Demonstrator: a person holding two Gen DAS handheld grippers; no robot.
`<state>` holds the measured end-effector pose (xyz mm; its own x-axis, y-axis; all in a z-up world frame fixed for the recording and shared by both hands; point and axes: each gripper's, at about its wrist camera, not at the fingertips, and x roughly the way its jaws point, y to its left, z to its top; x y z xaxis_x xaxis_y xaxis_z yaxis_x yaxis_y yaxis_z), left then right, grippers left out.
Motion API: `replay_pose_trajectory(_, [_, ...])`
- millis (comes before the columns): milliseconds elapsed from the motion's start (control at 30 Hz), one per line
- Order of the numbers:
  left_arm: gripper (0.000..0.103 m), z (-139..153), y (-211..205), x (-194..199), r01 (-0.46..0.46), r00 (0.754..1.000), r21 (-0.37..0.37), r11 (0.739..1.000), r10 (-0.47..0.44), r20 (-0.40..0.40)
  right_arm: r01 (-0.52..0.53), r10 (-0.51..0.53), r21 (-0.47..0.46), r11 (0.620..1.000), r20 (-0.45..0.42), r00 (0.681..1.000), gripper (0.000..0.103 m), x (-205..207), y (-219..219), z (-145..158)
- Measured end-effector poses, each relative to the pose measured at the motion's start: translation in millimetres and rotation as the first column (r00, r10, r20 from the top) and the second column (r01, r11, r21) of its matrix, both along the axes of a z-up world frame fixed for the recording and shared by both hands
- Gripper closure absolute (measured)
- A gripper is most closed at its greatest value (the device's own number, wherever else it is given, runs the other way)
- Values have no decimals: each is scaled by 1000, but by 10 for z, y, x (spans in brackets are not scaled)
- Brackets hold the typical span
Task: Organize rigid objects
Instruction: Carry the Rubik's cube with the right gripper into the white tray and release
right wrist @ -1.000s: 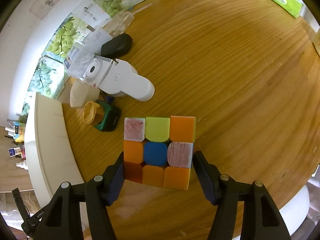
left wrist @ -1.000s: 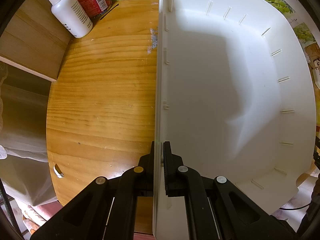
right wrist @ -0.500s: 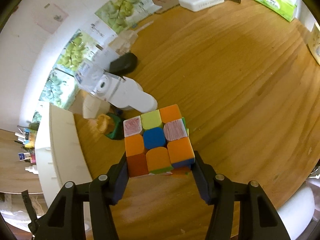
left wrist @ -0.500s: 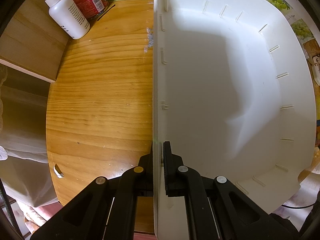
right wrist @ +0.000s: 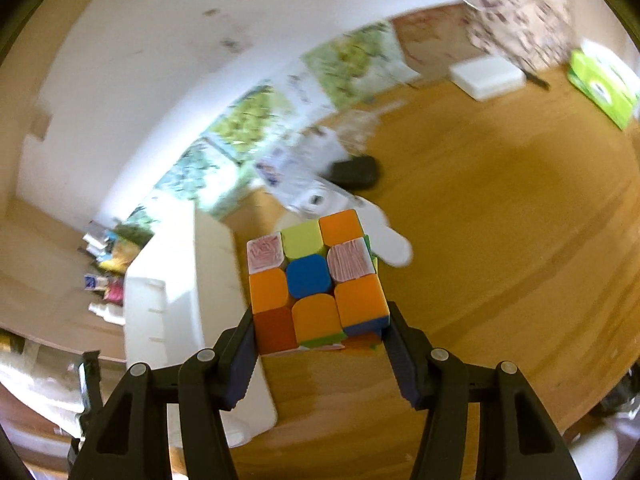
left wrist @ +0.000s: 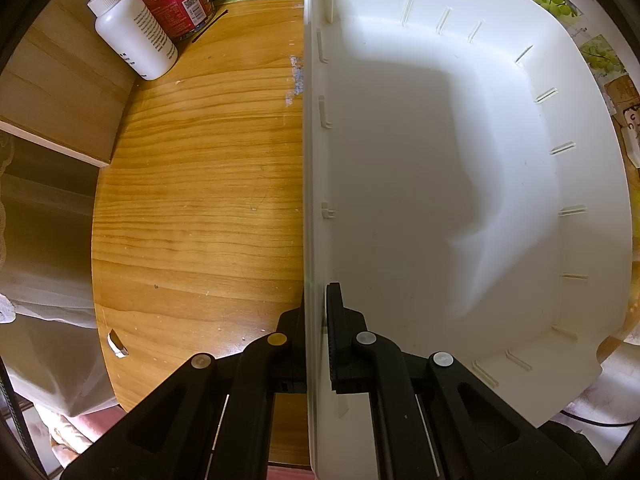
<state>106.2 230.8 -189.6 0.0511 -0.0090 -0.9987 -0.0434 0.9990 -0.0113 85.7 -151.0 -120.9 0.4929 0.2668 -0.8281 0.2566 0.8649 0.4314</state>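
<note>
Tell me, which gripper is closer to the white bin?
Left. The left gripper is clamped on the white bin's wall. The right gripper holds the puzzle cube over the wooden table, beside the bin, not touching it.

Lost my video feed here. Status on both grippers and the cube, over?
Left gripper shut on white bin wall. Right gripper shut on puzzle cube, off the table. Bin looks empty; nothing seen in the way.

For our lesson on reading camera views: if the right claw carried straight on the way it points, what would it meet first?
Holding the puzzle cube, the right claw points down past it at the white tube-shaped thing on the wooden table. That probably comes first, though blur leaves depth unclear.
</note>
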Motion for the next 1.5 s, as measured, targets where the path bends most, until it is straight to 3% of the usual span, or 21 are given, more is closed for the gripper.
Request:
replay_pose_trajectory(300, [99, 11, -47, 38, 17, 1000, 1, 1000, -17, -8, -230, 230, -13, 973, 83, 970, 45, 144, 670, 326])
replay_pose_trajectory(600, [99, 30, -78, 39, 19, 1000, -2, 1000, -19, -4, -450, 450, -23, 893, 115, 886, 45, 250, 1465, 438])
replay_pose_trajectory(967, [99, 40, -59, -1, 23, 1000, -6, 1000, -23, 5, -637, 644, -121, 761, 33, 764, 45, 249, 2289, 130])
replay_pose_trajectory(1133, [98, 48, -48, -9, 18, 1000, -12, 1000, -18, 2, -692, 704, -208, 692, -19, 710, 45, 242, 2559, -104])
replay_pose_trajectory(1333, [98, 39, -56, -11, 22, 1000, -7, 1000, -22, -2, -715, 725, -245, 655, -61, 686, 45, 204, 2660, -326])
replay_pose_trajectory(1500, [98, 28, -59, -6, 22, 1000, -6, 1000, -22, -5, -716, 718, -244, 654, -96, 689, 47, 222, 2695, -455])
